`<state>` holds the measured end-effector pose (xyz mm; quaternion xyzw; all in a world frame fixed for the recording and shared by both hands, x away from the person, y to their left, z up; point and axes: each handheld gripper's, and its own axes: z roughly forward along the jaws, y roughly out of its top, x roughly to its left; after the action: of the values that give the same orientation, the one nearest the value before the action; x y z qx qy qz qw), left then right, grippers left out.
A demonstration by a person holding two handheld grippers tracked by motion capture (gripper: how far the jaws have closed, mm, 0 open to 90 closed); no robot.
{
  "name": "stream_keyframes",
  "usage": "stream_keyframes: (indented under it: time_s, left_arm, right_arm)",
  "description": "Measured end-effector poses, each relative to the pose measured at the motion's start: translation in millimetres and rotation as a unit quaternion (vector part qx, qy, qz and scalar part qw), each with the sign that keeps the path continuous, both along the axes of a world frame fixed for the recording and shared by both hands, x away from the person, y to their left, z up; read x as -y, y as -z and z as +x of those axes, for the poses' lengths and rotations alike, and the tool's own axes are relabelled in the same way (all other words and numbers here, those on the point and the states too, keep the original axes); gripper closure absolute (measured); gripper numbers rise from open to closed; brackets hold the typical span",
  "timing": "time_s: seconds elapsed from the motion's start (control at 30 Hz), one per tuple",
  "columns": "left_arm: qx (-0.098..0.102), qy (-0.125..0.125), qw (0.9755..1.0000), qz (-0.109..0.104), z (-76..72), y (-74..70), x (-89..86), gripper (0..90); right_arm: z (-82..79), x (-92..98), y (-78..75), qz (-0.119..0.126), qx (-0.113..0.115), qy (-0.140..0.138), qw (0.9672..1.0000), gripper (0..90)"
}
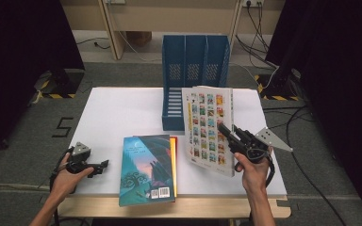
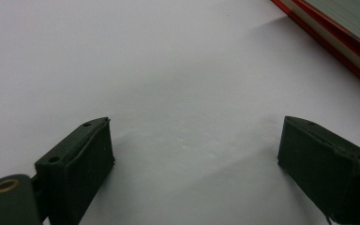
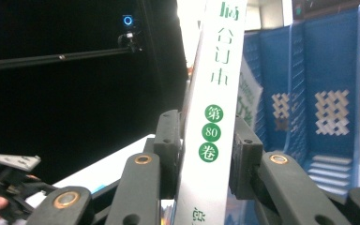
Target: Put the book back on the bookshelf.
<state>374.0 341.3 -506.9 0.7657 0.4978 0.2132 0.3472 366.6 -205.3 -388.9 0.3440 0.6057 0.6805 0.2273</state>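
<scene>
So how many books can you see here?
2. A white book with comic pictures is lifted up, clamped in the right gripper in front of the blue file rack. A teal-covered book lies flat at the table's near edge. No others show.

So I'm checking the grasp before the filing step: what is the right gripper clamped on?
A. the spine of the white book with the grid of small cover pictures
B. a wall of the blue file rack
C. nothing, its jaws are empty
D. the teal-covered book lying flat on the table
A: in the right gripper view the right gripper pinches the white book by its spine, raised off the table.
</scene>
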Motion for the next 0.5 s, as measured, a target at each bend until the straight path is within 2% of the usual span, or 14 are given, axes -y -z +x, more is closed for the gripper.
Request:
stream_keyframes:
  time_s: [0.03, 0.13, 0.3, 0.37, 0.5]
  left_arm:
    - [0.000, 0.000, 1.0000, 0.000, 0.0, 0.0, 0.0, 9.4]
    - [0.000, 0.000, 1.0000, 0.000, 0.0, 0.0, 0.0, 9.4]
    - [0.000, 0.000, 1.0000, 0.000, -0.1, 0.1, 0.1, 9.4]
    - [0.000, 0.000, 1.0000, 0.000, 0.0, 0.1, 0.1, 9.4]
    - [0.000, 0.000, 1.0000, 0.000, -0.1, 0.1, 0.0, 9.4]
  right_arm:
    - [-2.7, 3.4, 2.9, -0.005, 0.011, 0.001, 0.9999, 70.3]
    - [-9.4, 9.9, 10.1, -0.013, 0.022, 0.004, 0.9997, 70.7]
    - [-17.0, 17.4, 21.9, -0.025, 0.015, 0.009, 0.9995, 72.1]
    - [-23.2, 21.2, 31.7, -0.034, 0.011, 0.007, 0.9993, 72.1]
    - [-29.3, 23.5, 34.7, -0.041, 0.018, 0.010, 0.9990, 72.1]
